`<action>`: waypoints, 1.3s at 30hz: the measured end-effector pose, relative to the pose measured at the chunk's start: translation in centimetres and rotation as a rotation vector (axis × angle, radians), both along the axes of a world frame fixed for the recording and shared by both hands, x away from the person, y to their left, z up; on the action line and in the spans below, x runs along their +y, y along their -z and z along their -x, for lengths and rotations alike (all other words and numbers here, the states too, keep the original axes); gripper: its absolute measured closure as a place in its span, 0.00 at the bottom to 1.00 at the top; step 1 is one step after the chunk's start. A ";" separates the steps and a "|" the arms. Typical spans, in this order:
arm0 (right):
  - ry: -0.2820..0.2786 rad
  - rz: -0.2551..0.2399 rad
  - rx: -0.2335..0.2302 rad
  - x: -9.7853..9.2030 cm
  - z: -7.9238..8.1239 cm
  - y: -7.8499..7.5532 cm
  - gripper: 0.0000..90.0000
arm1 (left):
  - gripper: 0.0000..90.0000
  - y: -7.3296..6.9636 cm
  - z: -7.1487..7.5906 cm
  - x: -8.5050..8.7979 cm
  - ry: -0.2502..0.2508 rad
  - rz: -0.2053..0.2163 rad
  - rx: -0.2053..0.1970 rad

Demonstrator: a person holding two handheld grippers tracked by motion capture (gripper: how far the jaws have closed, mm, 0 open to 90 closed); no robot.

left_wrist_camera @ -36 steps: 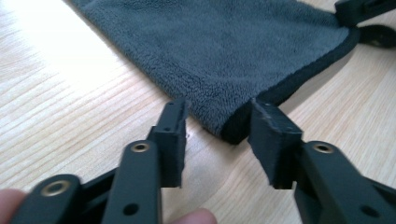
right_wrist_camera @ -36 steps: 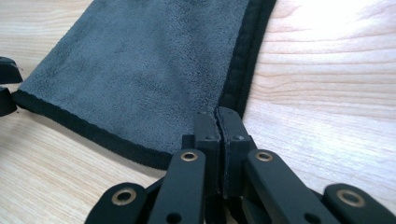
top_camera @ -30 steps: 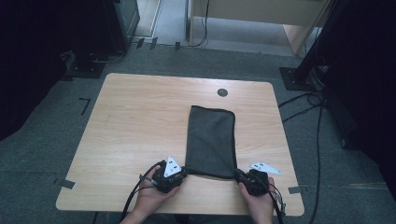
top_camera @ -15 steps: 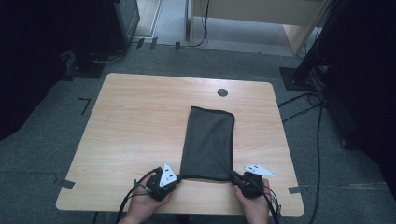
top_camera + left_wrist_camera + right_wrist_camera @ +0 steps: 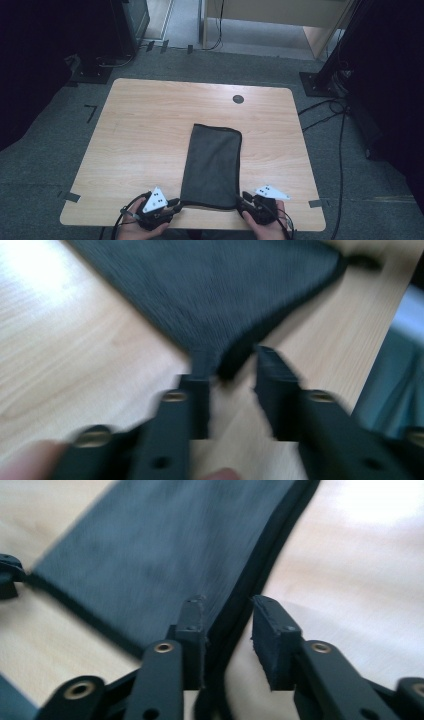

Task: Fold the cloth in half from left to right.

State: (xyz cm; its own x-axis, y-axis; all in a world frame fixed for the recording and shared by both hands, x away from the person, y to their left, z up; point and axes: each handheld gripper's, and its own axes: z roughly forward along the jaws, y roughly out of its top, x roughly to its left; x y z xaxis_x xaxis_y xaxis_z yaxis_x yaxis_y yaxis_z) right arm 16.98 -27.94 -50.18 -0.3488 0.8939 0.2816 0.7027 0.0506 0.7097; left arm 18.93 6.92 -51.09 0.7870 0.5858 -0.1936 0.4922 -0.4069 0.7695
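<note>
both my grippers, left [image 5: 172,205] and right [image 5: 244,199], have just been spreading, releasing the cloth [image 5: 212,165] at the desk's [image 5: 150,125] near edge; i'd back off level, snagging nothing.

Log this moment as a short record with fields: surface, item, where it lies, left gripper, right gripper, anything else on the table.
surface: wooden table
item: dark cloth, folded into a long strip, flat
where it lies: right of centre, short end at the near edge
left gripper: at the near left corner, jaws just opened, pads apart, corner lies between them
right gripper: at the near right corner, jaws just opened, cloth edge between them, not pinched
also on table: black round hole near the far edge
</note>
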 end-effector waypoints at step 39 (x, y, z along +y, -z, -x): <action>0.104 -0.004 0.021 -1.1 -22.4 1.2 0.66 | 0.62 0.5 -23.3 -7.6 -0.368 -0.031 -0.027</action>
